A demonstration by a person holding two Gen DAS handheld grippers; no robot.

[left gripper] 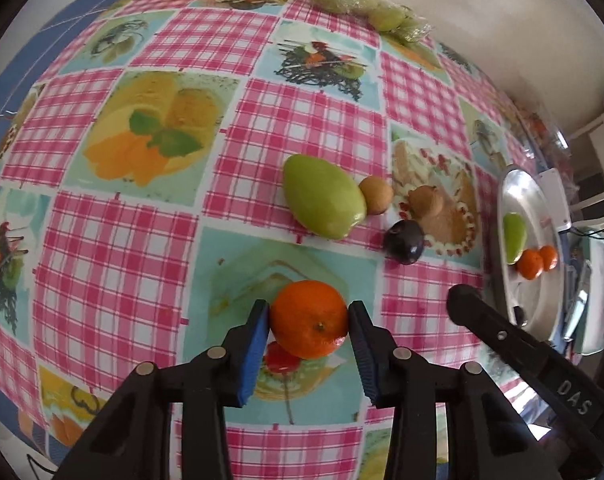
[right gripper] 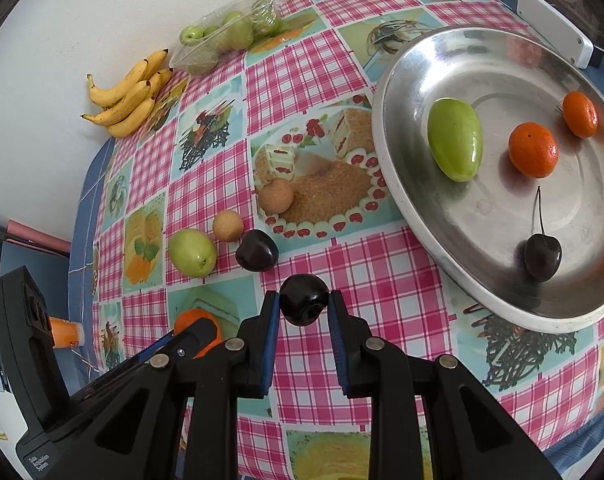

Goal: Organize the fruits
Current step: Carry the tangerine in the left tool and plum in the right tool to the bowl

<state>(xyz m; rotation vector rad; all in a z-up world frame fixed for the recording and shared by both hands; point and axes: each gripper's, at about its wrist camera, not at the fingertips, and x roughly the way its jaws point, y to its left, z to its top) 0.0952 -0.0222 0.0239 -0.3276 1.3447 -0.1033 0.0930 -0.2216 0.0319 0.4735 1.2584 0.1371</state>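
At the bottom of the left wrist view, the left tool [left gripper: 309, 322] has its blue pads on either side of a tangerine [left gripper: 309, 319] that sits on the counter [left gripper: 102, 240]; both pads touch the fruit's skin, so the tool is clamped on it. At the bottom of the right wrist view, the right tool [right gripper: 304, 307] is clamped on a dark cherry [right gripper: 304, 305], stem end turned toward the camera, just above the checked cloth.

Above the cherry in the right wrist view, a second dark cherry [right gripper: 257, 255] lies on the counter, with a green mango [right gripper: 192, 253] to its left and two small brown round fruits [right gripper: 228, 225] up and to the right of the mango; the farther one [right gripper: 276, 196] rests on a printed cake picture. In the lower left of that view the left tool's black body shows beside the tangerine.

A metal plate [right gripper: 401, 152] fills the right of the frame. On it lie a green mango [right gripper: 455, 145], two tangerines [right gripper: 533, 149] [right gripper: 580, 114] and a stemmed cherry [right gripper: 543, 257], all apart from one another.

Along the far wall, at upper left, are a bunch of bananas [right gripper: 130, 96] and a clear plastic box of green fruits [right gripper: 230, 36]. A white box [right gripper: 553, 28] lies beyond the plate at upper right.
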